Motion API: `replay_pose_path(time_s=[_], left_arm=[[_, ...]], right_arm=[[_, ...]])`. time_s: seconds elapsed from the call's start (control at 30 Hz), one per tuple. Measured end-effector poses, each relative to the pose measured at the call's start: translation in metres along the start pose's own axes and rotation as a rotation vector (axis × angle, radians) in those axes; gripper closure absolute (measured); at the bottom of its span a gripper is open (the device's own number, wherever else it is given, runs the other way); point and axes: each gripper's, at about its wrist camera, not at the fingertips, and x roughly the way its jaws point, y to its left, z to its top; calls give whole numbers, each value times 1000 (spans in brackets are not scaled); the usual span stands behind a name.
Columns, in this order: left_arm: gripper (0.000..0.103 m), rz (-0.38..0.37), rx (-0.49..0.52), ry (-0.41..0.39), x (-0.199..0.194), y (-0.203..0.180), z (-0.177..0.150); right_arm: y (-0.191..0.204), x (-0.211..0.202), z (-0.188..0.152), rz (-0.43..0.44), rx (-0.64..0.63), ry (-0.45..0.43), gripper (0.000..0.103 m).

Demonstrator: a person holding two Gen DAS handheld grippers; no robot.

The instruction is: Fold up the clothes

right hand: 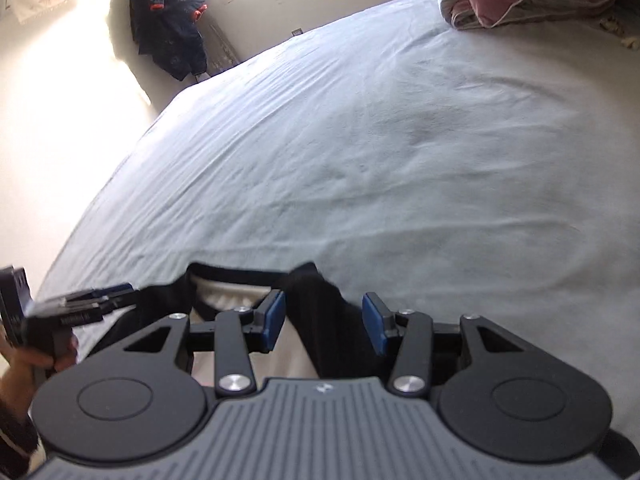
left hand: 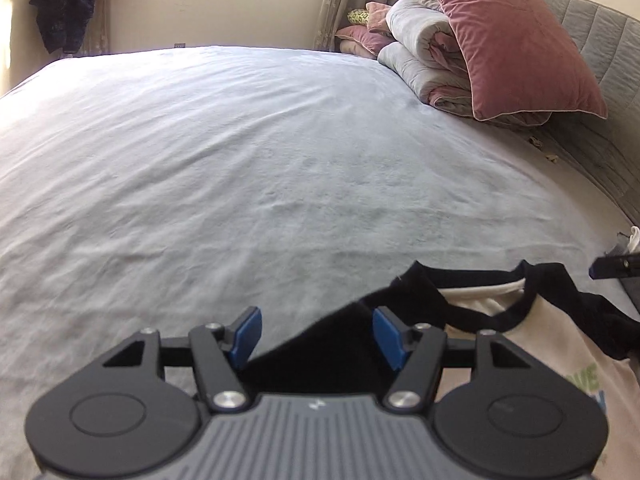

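A cream T-shirt [left hand: 560,344] with black sleeves and black collar lies on the bed near the front edge. My left gripper [left hand: 316,336] is open, its jaws on either side of the black left sleeve [left hand: 328,344]. My right gripper [right hand: 324,322] is open, its jaws around the black right sleeve [right hand: 320,304]; the shirt's cream body [right hand: 224,296] shows beside it. The right gripper's tip [left hand: 612,266] shows at the right edge of the left wrist view. The left gripper [right hand: 96,300] shows at the left of the right wrist view, held by a hand.
The pale blue bedsheet [left hand: 240,160] stretches ahead. Folded quilts and a pink pillow [left hand: 512,40] are stacked at the headboard [left hand: 600,80] on the right. A dark jacket [left hand: 68,4] hangs by the window at the far wall.
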Motion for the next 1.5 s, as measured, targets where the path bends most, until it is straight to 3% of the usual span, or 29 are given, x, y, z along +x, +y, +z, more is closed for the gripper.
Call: replay_pose_path(time_s=[0.13,0.3,0.43,0.47,0.53,0.77,1.03,1.2,1.23,1.3,1.37,1.5], left_arm=[[42,-24,-11,30,18,4,2],[54,-36,22,53,26,8,-4],[97,-78,3,78,23,13,-7],[97,-66,-5,61,20,11,-7],[98,-29,-5,4,10,6,-8],[98,122,36,-191,-16,-7,-8],[98,231,81,-123,20,-1,-24],[97,282,127,-152,29,-9,-33],[94,275,110,-150,27,-6,-31],[83,254,56,-139,20,-1,-27],[60,243,-9,-137,7,2,-25],[58,212,-74,-142,-25,-5,-28]], right_arm=[[0,30,12,23,-3,35,56],[8,60,8,23,-58,106,58],[22,69,-4,-16,-173,102,82],[27,67,-6,-34,-201,75,87],[37,61,-11,-74,-261,10,92],[73,61,-17,-202,-449,-185,94],[69,105,-26,-255,-471,-155,93],[59,105,-25,-245,-387,-176,87],[59,101,-24,-248,-373,-176,77],[61,93,-23,-252,-349,-172,66],[65,82,-24,-257,-330,-164,65],[69,52,-31,-287,-313,-164,59]])
